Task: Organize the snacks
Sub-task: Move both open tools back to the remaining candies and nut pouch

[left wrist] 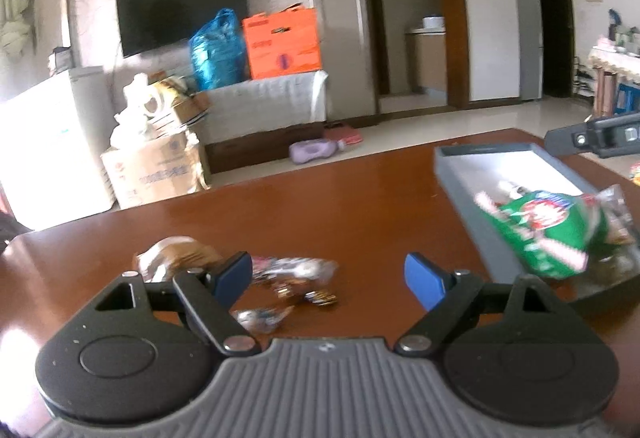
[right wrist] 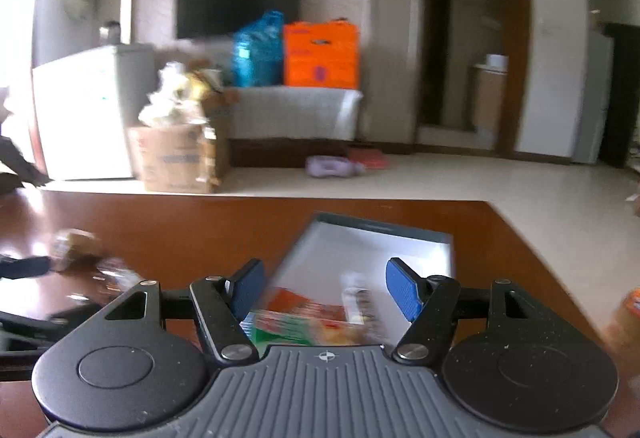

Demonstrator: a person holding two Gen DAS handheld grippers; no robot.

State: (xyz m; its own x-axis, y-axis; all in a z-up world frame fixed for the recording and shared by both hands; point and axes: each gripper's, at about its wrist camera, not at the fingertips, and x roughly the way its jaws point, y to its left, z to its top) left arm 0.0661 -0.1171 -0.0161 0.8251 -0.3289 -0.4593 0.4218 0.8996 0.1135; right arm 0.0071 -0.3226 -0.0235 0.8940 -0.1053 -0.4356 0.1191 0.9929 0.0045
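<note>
oddly, no label readable — green packet (left wrist: 552, 234) in box (left wrist: 460, 174); both claws empty, agape.

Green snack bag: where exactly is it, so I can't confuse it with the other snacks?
On the brown wooden table, find the grey box at its right side. The green snack bag lies in its near end. It's big and green; the loose snacks are small, silvery and brown.
</note>
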